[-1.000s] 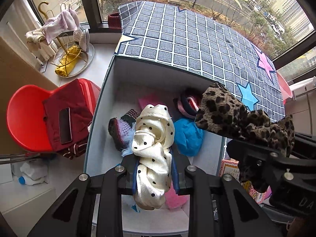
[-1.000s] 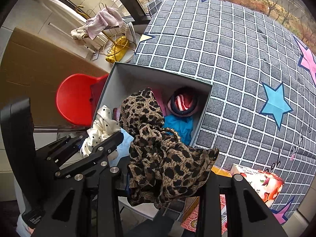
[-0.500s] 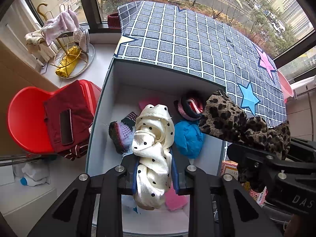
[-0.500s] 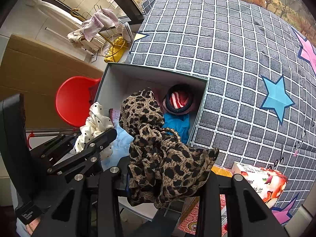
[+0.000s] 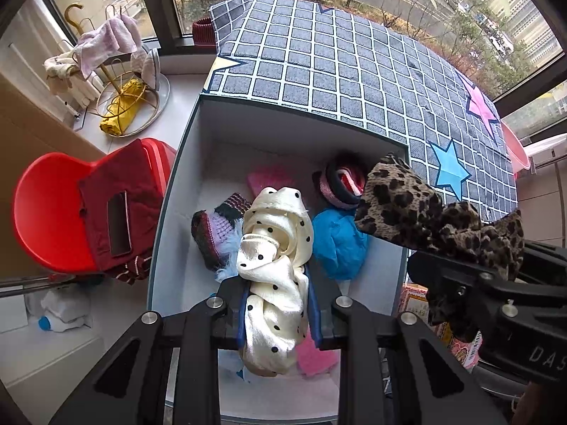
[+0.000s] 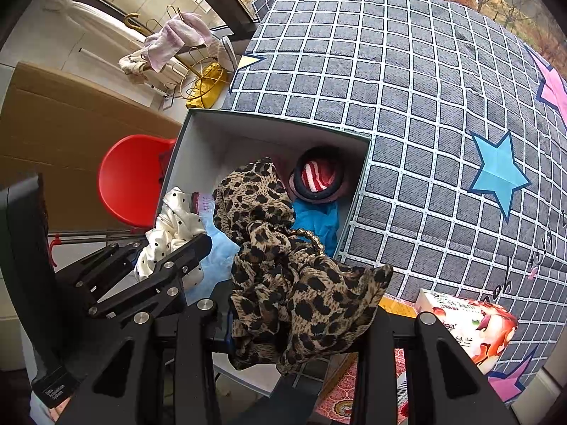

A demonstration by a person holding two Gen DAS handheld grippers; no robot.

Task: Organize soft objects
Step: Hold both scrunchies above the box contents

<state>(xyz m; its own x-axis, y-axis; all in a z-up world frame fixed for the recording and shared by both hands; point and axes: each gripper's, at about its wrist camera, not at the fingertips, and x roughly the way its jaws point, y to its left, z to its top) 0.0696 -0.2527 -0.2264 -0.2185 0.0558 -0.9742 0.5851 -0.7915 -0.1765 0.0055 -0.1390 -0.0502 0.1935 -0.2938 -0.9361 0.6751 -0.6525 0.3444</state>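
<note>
L gripper [image 5: 276,304]: jaws narrow, clamped on cream polka-dot scarf [image 5: 273,255]; cloth bunched btwn blue pads, loose end drooping below them.
R gripper [image 6: 297,322]: jaws narrow, clamped on leopard scarf [image 6: 283,255]; bulk of cloth heaped fwd of the pads, a gold bead trim seen on it.
Box [image 5: 177,191]: grey, open-topped, set at edge of checked star cover [image 5: 354,71]; blue bundle [image 5: 336,237], striped roll [image 5: 342,184], purple knit piece [image 5: 212,226] and pink items already lying inside.
Key relation: both scarves held above the box opening, pointed steeply down. Polka-dot scarf is over the box middle, long axis running along the fingers toward the far wall. Leopard scarf is nearer the right wall, partly over the rim in left-wrist view.
Nearer hand: L judged better placed for a straight drop; bare floor seen on the left of the box.
Risk (est.): leopard scarf may catch the right wall unless shifted inward first.
Step (est.): release into box, not yet done.
</note>
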